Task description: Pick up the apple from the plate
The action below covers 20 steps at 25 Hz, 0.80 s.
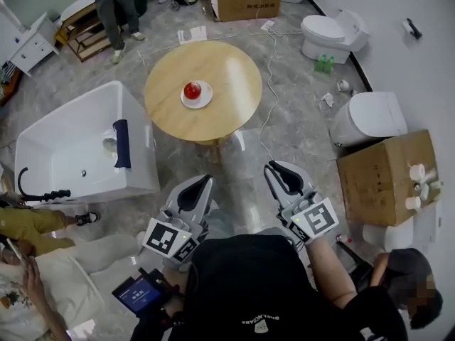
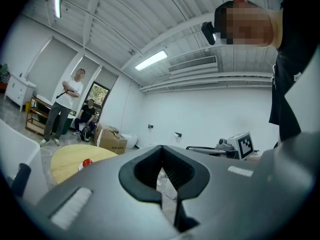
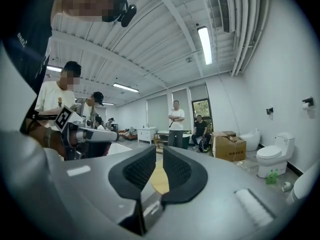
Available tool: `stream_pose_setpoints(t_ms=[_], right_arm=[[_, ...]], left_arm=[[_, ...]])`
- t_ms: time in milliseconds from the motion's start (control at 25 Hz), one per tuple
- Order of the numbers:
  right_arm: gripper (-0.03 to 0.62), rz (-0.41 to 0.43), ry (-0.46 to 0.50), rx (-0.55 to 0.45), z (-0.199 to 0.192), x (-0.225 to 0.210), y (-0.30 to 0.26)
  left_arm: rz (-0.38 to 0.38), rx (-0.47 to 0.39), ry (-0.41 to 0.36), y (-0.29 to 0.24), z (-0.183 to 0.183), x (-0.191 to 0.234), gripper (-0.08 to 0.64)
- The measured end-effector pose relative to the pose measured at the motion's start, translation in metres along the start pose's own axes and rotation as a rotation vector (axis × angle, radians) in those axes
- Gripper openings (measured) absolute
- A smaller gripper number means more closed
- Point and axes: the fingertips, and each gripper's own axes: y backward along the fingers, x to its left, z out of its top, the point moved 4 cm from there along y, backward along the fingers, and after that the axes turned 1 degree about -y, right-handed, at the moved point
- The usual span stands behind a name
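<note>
A red apple (image 1: pixel 192 90) sits on a small white plate (image 1: pixel 197 104) in the middle of a round wooden table (image 1: pixel 231 66). Both grippers hang low over the floor on the near side of the table, well short of it and pointing level toward it. My left gripper (image 1: pixel 207 180) has its jaws together with nothing between them. My right gripper (image 1: pixel 273 167) shows a narrow gap between its jaws, also empty. In the left gripper view the apple (image 2: pixel 87 162) and table (image 2: pixel 62 159) lie far off, left of the jaws (image 2: pixel 161 148). The right gripper view shows the tabletop (image 3: pixel 160 180) through the slit between the jaws (image 3: pixel 159 149).
A white bathtub (image 1: pixel 75 144) stands left of the table. Two toilets (image 1: pixel 330 34) (image 1: pixel 368 116) and a cardboard box (image 1: pixel 387 176) are on the right. A cable (image 1: pixel 271 84) runs across the floor. A person (image 1: pixel 114 6) stands beyond the table, and others sit at the lower left.
</note>
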Motion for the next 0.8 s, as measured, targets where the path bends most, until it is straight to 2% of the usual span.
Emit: stream_pose_setpoints(t_ms=[280,560,800], right_arm=[[0.106,-0.053,0.016,0.065,-0.002,-0.021,-0.123],[0.169,-0.037,-0.001,0.129,-0.015,-0.053,-0.177],[0.215,0.037,-0.007,0.206,-0.031,-0.08,-0.244]], left_arm=[[0.008,0.026,0.038,-0.005,0.018,0.113,0.02],[0.057,0.046,0.057,-0.01,0.019,0.148,0.02],[0.127,0.054,0.077,-0.023,0.024,0.189,0.02]])
